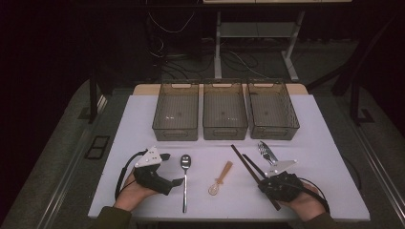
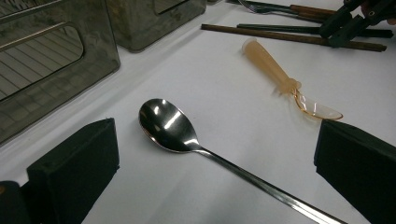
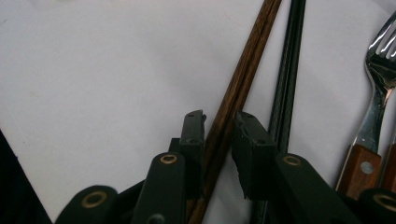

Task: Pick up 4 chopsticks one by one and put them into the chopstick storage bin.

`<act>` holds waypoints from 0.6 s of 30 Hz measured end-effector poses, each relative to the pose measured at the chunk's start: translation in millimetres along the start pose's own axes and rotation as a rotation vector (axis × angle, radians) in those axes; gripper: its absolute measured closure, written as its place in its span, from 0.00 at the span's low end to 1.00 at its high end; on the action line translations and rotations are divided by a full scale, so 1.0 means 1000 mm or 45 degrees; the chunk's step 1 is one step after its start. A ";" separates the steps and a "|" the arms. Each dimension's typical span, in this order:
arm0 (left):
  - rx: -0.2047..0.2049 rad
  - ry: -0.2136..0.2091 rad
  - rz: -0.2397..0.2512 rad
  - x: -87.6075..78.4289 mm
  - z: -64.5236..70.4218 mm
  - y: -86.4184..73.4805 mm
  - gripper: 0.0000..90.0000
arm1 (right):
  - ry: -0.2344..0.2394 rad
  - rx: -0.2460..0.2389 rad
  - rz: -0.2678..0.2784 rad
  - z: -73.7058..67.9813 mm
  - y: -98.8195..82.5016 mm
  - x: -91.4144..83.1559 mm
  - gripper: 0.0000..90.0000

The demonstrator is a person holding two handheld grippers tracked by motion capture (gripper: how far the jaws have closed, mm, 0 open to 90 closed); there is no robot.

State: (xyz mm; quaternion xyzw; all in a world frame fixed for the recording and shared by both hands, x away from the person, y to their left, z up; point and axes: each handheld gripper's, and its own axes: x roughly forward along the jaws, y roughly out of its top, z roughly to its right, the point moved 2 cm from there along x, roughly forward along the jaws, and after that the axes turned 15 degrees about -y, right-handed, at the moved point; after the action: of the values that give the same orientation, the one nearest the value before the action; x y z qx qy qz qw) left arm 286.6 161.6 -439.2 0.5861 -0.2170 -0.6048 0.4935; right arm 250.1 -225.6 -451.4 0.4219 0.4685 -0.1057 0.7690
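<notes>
- Right gripper (image 3: 219, 123): jaws narrowed around the brown chopstick (image 3: 243, 79), pads not visibly pressing.
- Chopstick lies flat on the table (image 1: 200, 200), black chopstick (image 3: 287, 79) just beside.
- Risk: thin stick rolls free or pivots; neighbour gets dragged.
- Left gripper (image 2: 215, 158): wide, astride the metal spoon (image 2: 168, 126).

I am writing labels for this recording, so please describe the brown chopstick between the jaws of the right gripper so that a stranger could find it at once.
Start at the three dark bins standing in a row on the white table. In front of the rightmost bin lie two long thin sticks side by side. The brown chopstick is the wood-grained one between the jaws of the right gripper; its neighbour is black, and beyond that lies a fork.
</notes>
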 end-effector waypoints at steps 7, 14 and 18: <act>-0.001 0.000 0.002 0.000 0.000 0.000 0.00 | 0.013 0.010 0.016 0.000 0.003 -0.002 0.76; 0.002 0.001 -0.007 0.001 0.000 0.000 0.00 | 0.029 0.104 0.125 0.010 0.032 0.000 0.77; -0.001 0.000 -0.009 0.001 -0.001 0.000 0.00 | 0.032 0.154 0.152 0.017 0.053 0.013 0.80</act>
State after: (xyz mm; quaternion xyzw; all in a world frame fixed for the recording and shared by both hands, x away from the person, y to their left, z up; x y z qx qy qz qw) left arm 287.5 161.1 -440.1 0.5869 -0.2148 -0.6064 0.4916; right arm 297.3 -202.5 -429.5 0.4961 0.4450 -0.0825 0.7410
